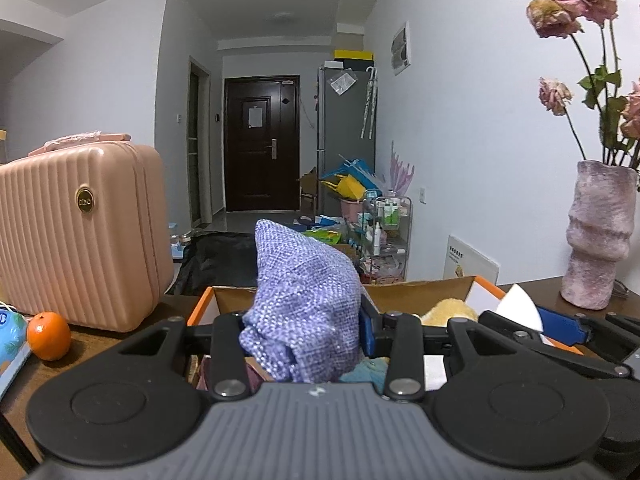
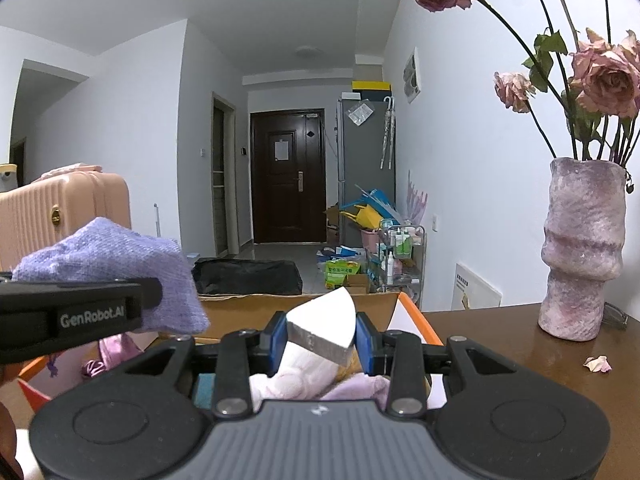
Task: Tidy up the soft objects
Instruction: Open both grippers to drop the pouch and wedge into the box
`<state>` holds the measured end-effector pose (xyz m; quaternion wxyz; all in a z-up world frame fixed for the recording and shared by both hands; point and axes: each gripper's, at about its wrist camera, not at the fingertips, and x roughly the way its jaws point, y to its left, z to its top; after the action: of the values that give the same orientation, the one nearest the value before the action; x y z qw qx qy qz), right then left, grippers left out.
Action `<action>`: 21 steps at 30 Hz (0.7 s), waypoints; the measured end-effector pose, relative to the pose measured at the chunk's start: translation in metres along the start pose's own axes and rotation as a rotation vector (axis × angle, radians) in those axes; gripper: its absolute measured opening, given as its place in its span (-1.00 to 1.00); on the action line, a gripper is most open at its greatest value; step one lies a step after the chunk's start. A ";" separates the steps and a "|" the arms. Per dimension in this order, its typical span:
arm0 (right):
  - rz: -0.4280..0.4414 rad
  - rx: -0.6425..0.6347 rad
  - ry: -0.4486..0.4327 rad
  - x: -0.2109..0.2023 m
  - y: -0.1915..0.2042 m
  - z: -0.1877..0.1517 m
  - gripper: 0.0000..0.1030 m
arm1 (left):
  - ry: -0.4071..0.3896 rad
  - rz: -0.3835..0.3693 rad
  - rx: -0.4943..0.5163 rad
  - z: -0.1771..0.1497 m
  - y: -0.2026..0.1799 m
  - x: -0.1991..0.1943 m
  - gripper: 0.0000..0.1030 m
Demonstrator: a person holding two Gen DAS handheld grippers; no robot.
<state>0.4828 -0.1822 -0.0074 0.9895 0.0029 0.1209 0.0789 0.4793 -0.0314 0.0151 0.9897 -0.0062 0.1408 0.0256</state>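
My left gripper [image 1: 304, 332] is shut on a purple knitted cloth [image 1: 304, 300] and holds it above an open cardboard box with orange edges [image 1: 420, 294]. The cloth also shows at the left of the right wrist view [image 2: 120, 264], with the left gripper's arm [image 2: 72, 316] in front of it. My right gripper [image 2: 320, 340] is shut on a white soft item [image 2: 324, 328] over the same box [image 2: 256, 312]. Pink and lilac soft things [image 2: 304, 388] and a yellow plush [image 1: 448, 310] lie inside the box.
A pink ribbed suitcase [image 1: 76, 232] stands on the brown table [image 1: 100, 344] at the left, with an orange [image 1: 49, 336] beside it. A pink vase of dried roses [image 2: 580, 248] stands at the right, a fallen petal [image 2: 598, 363] near it. A cluttered hallway lies behind.
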 end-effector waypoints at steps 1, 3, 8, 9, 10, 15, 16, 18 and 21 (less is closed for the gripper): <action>-0.002 0.002 0.000 0.002 0.000 0.000 -0.32 | 0.000 0.004 -0.002 0.001 0.001 0.002 -0.24; -0.008 0.002 0.001 0.005 -0.001 0.000 -0.32 | 0.005 0.012 -0.006 0.002 0.002 0.008 -0.24; -0.012 0.017 0.030 0.009 -0.005 -0.002 -0.22 | 0.030 0.024 -0.020 0.001 0.009 0.017 -0.20; -0.014 0.021 0.035 0.009 -0.005 -0.003 -0.22 | 0.035 0.022 -0.021 0.001 0.009 0.018 -0.19; -0.019 0.023 0.036 0.009 -0.006 -0.004 -0.20 | 0.038 0.022 -0.019 0.000 0.009 0.019 -0.15; -0.034 0.044 0.042 0.006 -0.010 -0.006 0.45 | 0.031 0.035 -0.016 -0.001 0.010 0.017 0.51; -0.038 0.050 0.040 0.005 -0.011 -0.006 0.50 | 0.025 0.048 -0.022 -0.001 0.011 0.017 0.68; -0.052 0.057 0.037 0.005 -0.013 -0.006 0.75 | 0.009 0.073 -0.034 -0.001 0.013 0.014 0.95; -0.058 0.066 0.035 0.004 -0.014 -0.007 0.91 | -0.016 0.120 -0.032 -0.001 0.013 0.010 1.00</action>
<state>0.4869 -0.1960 -0.0157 0.9885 0.0305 0.1408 0.0463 0.4880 -0.0179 0.0111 0.9872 -0.0135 0.1325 0.0874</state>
